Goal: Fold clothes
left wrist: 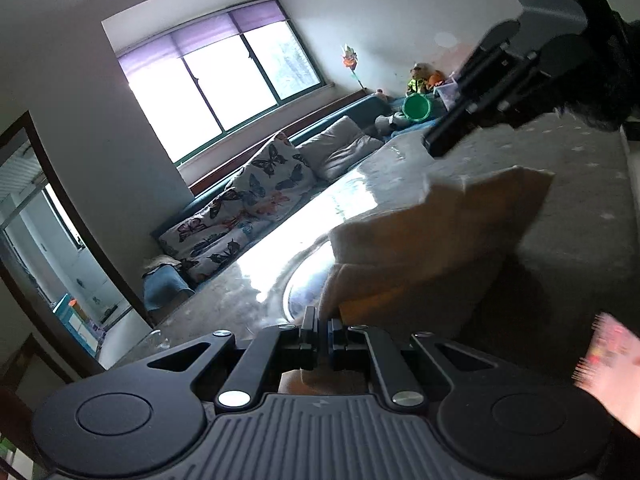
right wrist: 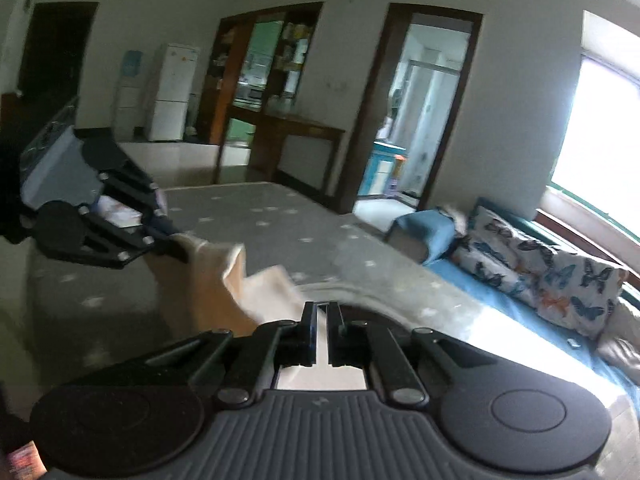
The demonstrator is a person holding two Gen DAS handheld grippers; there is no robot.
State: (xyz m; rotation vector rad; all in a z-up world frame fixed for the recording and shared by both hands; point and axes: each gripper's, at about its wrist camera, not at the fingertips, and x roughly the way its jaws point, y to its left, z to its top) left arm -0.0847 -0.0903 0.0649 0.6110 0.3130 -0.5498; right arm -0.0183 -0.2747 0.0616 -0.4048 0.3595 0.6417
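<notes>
Cloth lifted between two grippers

Soft beige fabric garment (left wrist: pixel 432 240) hangs creased above a grey speckled tabletop (left wrist: pixel 580 184), stretched between both tools. Left black two-finger gripper (left wrist: pixel 320 328) has its jaws pinched tight on one edge; right black gripper (right wrist: pixel 322 320) is likewise clamped on the pale cloth. Behind, butterfly-print cushions (left wrist: pixel 256 192) line a blue sofa (right wrist: pixel 460 272) under a bright window (left wrist: pixel 224 80).

Left gripper (left wrist: pixel 322 322): jaws clamping together on cream fabric, pointing slightly downward.
Right gripper (right wrist: pixel 323 312): jaws pinching closed on the same fabric, tilting slightly downward.
Relative pose: grippers holding near each other, angling inward, each showing in the other's view.
</notes>
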